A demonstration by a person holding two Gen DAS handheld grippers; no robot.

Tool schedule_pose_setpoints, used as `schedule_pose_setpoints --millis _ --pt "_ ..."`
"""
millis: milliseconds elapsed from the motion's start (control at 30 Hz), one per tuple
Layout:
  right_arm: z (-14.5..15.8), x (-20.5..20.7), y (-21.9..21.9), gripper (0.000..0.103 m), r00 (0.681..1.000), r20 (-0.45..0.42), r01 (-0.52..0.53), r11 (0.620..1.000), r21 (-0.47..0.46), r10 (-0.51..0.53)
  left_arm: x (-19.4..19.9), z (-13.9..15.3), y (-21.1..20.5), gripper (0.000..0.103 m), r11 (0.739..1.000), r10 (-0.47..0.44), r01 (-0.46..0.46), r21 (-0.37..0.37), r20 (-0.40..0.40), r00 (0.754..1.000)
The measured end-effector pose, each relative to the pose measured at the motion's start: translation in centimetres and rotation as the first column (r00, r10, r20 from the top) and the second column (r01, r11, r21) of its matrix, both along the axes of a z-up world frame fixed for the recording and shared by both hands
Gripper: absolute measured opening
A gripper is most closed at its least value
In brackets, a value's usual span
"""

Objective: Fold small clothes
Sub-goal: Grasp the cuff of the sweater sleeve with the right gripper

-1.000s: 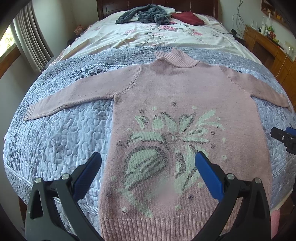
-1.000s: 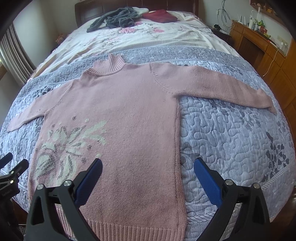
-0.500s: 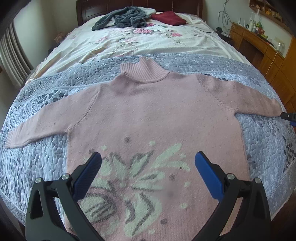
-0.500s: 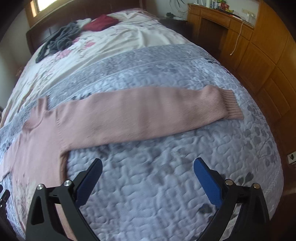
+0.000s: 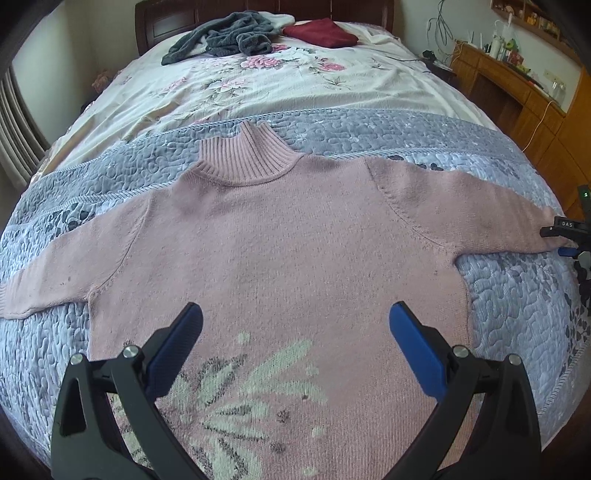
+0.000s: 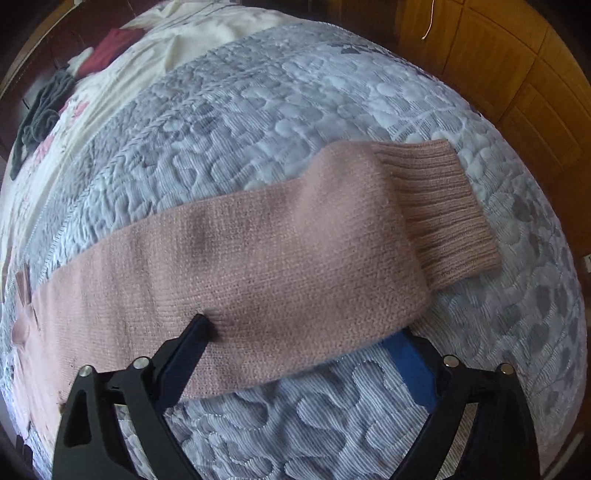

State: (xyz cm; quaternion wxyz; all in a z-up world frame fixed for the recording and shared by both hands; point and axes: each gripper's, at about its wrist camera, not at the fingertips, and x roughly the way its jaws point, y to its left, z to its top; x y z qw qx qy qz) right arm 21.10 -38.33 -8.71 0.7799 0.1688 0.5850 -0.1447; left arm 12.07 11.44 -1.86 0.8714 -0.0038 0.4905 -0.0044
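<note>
Through the left wrist camera I see the pink sweater (image 5: 288, 251) spread flat, front up, on the grey quilted cover (image 5: 517, 317) of the bed (image 5: 258, 88), with its ribbed collar (image 5: 247, 158) pointing toward the headboard. Both sleeves reach out sideways, and the pale flower pattern (image 5: 243, 398) sits low on the chest. My left claw (image 5: 295, 332) hovers over the middle of the body with its blue pads spread wide, holding nothing. At the far right edge I catch a bit of the right claw (image 5: 567, 236) at the end of the sleeve. Beyond the sweater a grey garment (image 5: 225, 38) and a dark red cloth (image 5: 321, 31) lie on the floral sheet near the headboard, and a wooden dresser (image 5: 517, 85) runs along the right wall.

Through the right wrist camera the sweater's sleeve (image 6: 258, 269) fills the view, lying across the quilted cover, with its ribbed cuff (image 6: 439, 206) to the upper right. My right claw (image 6: 303, 332) is spread across the sleeve just short of the cuff: the left pad (image 6: 188, 354) rests on top of the knit, while the right pad (image 6: 410, 365) seems to sit at or just under the sleeve's near edge, though I cannot be sure from this angle. It has not pinched the fabric.
</note>
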Motion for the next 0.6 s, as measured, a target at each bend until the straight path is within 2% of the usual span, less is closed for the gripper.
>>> schedule_pose_setpoints --millis 33,100,133,167,200,233,300,333,467,600 --pt "0.0 0.1 0.0 0.087 1.0 0.008 -0.003 1.0 0.0 0.003 0.0 -0.2 0.2 0.1 1.0 0.004 -0.004 0.002 -0.004 1.0" --pt "0.1 0.0 0.2 0.069 0.999 0.026 -0.019 1.0 0.005 0.019 0.0 -0.5 0.7 0.1 1.0 0.012 -0.012 0.008 -0.009 1.0" --pt "0.1 0.2 0.1 0.065 0.999 0.032 -0.028 1.0 0.011 0.027 0.0 -0.7 1.0 0.1 1.0 0.017 -0.016 0.012 -0.011 1.0" --pt "0.2 0.2 0.2 0.055 0.998 0.041 -0.038 0.999 0.016 0.038 0.0 -0.8 1.2 0.1 1.0 0.021 -0.021 0.015 -0.013 1.0" --pt "0.2 0.3 0.4 0.041 0.998 0.048 -0.048 0.998 0.027 0.047 0.0 -0.9 1.4 0.1 1.0 0.026 -0.026 0.016 -0.015 1.0" --pt "0.1 0.7 0.4 0.036 0.997 0.055 -0.053 0.998 0.045 0.051 0.0 -1.0 1.7 0.1 0.999 0.031 -0.031 0.016 -0.019 0.999" --pt "-0.1 1.6 0.6 0.014 0.996 0.067 -0.06 0.995 0.08 0.055 0.0 -1.2 2.1 0.1 0.999 0.04 -0.039 0.009 -0.024 0.999" --pt "0.0 1.6 0.8 0.009 0.995 0.078 -0.064 0.993 0.096 0.057 0.0 -1.2 2.4 0.1 0.999 0.043 -0.042 0.006 -0.024 0.999" --pt "1.3 1.3 1.9 0.007 0.989 0.135 -0.074 0.991 0.112 0.059 -0.1 -1.3 3.1 0.1 0.999 0.052 -0.052 0.0 -0.024 0.998" --pt "3.1 0.9 4.7 0.007 0.973 0.196 -0.145 0.982 0.124 0.119 0.0 -1.6 4.1 0.1 0.997 0.074 -0.075 -0.007 -0.032 0.997"
